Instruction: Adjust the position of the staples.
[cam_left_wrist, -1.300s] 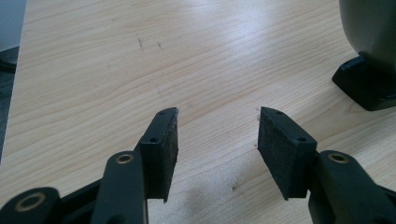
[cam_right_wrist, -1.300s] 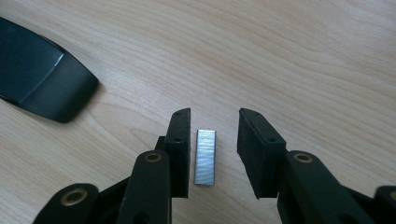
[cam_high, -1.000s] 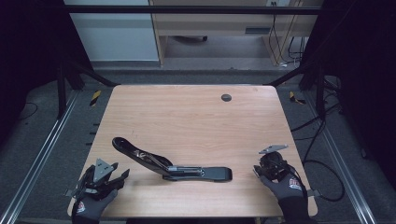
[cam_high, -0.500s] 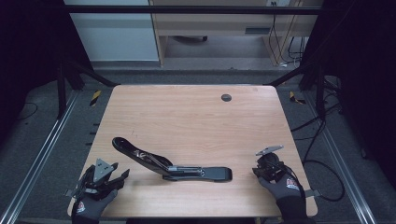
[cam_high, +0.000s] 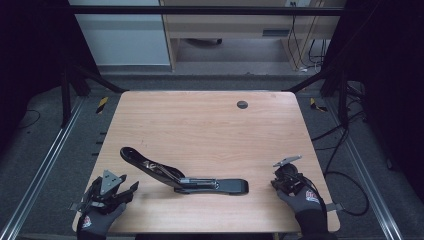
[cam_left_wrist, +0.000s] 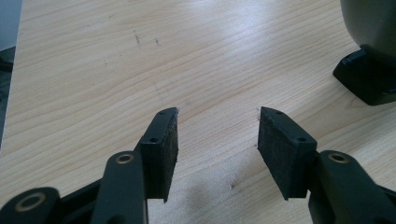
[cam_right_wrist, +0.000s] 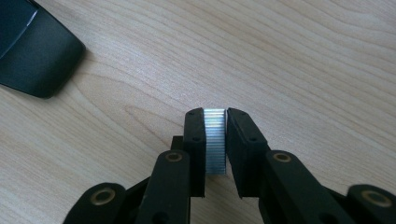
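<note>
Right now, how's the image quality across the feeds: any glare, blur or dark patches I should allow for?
High view: the table is evenly lit, its surroundings fall to black, and the open stapler reads as a dark shape. Right gripper view: sharp, the staple strip glints between the fingers. Left gripper view: wood grain crisp, soft shadow under the left gripper.

Counter (cam_high: 210, 130): light wood grain, round dark grommet (cam_high: 242, 104) near far edge.
Floor (cam_high: 50, 150): grey carpet, metal rails (cam_high: 40, 175) either side.
Rear: wooden desk (cam_high: 225, 25), white cabinet (cam_high: 120, 35), hanging cables (cam_high: 300, 45).
Light: dim, dark surroundings.
</note>
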